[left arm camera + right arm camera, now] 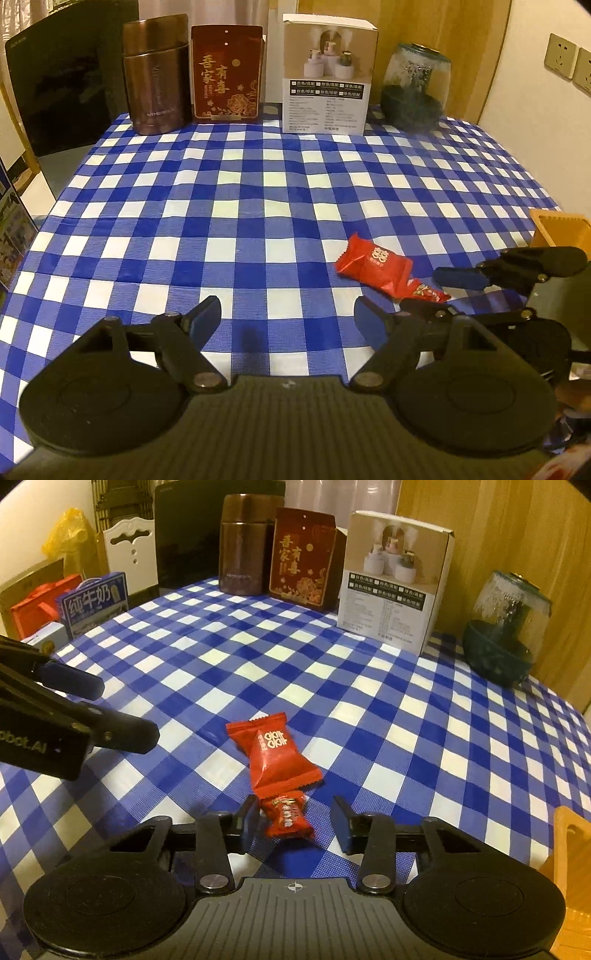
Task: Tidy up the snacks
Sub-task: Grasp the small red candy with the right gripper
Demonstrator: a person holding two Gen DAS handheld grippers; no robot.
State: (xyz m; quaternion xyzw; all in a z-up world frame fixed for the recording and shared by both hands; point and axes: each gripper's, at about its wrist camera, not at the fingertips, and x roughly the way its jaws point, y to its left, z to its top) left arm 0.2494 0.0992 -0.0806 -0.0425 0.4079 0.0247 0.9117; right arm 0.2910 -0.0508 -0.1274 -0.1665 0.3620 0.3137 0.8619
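Your right gripper (293, 819) is low over the tabletop (369, 709), which carries a blue and white checked cloth. Its jaws stand apart, and the small red candy (290, 819) lies on the cloth between them; the left pad is just beside the wrapper, but I cannot tell if it touches. The right pad is clearly away from it. Just beyond the small candy lies a larger red snack packet (275, 753), flat on the cloth, and its near end meets the candy's twisted end.

Your left gripper (288, 314) is to the left of the snacks, with its jaws wide apart and only bare cloth between them. In the left wrist view the red packet (373, 264) and the small candy (428, 291) are ahead and to the right, near your right gripper (443, 291).

An orange container (557, 230) stands at the right edge of the tabletop, near your right gripper; only a part of it shows.

Along the far edge stand, from left to right, a brown canister (243, 546), a dark red box with gold characters (301, 561), a white carton (391, 579) and a glass jar with dark contents (506, 624). A blue milk carton (94, 602) is off the left side.
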